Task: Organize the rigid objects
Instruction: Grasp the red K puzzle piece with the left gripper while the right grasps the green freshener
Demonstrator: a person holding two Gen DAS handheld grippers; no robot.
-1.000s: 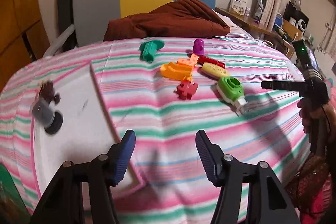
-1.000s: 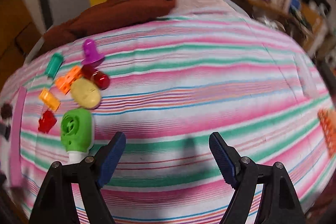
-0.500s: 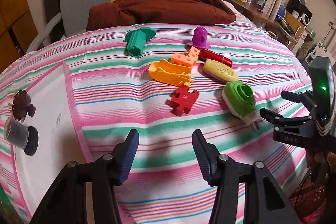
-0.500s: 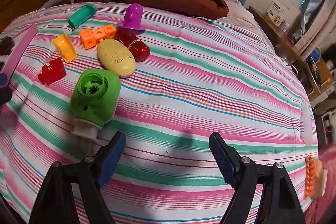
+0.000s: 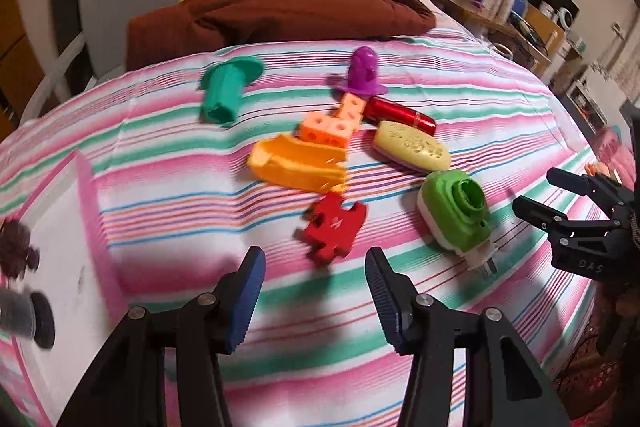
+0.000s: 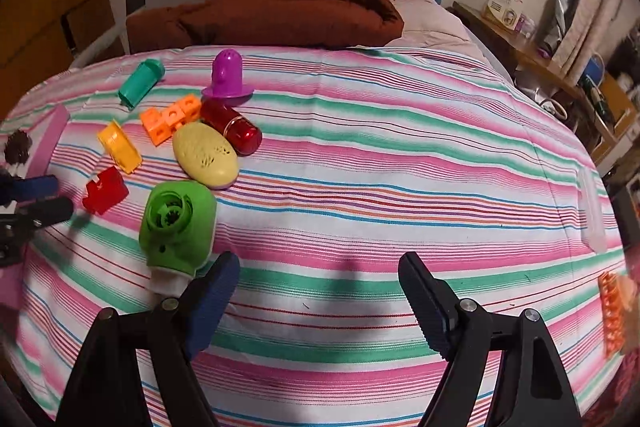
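Several toys lie clustered on the striped bedspread: a red puzzle piece [image 5: 334, 227], a green round-faced device [image 5: 454, 213], a yellow oval [image 5: 412, 147], a red capsule [image 5: 400, 113], orange cubes [image 5: 332, 127], a yellow-orange piece [image 5: 300, 163], a teal stamp [image 5: 226, 89] and a purple cone [image 5: 362, 73]. My left gripper [image 5: 314, 259] hangs open just short of the red puzzle piece, with nothing between its pads. My right gripper [image 6: 318, 263] is open over bare bedspread. Its left finger [image 6: 212, 291] is beside the green device [image 6: 178, 223].
A white board with a pink rim [image 5: 92, 211] lies at the left and carries a dark brown piece [image 5: 16, 247] and a grey cup [image 5: 20, 315]. A brown blanket [image 6: 280, 7] is bunched at the headboard. An orange studded piece [image 6: 612, 311] sits at the right edge.
My left gripper moved away from the white board toward the toy cluster, and its jaws narrowed. The right gripper's view rolled level and drew nearer to the green device.
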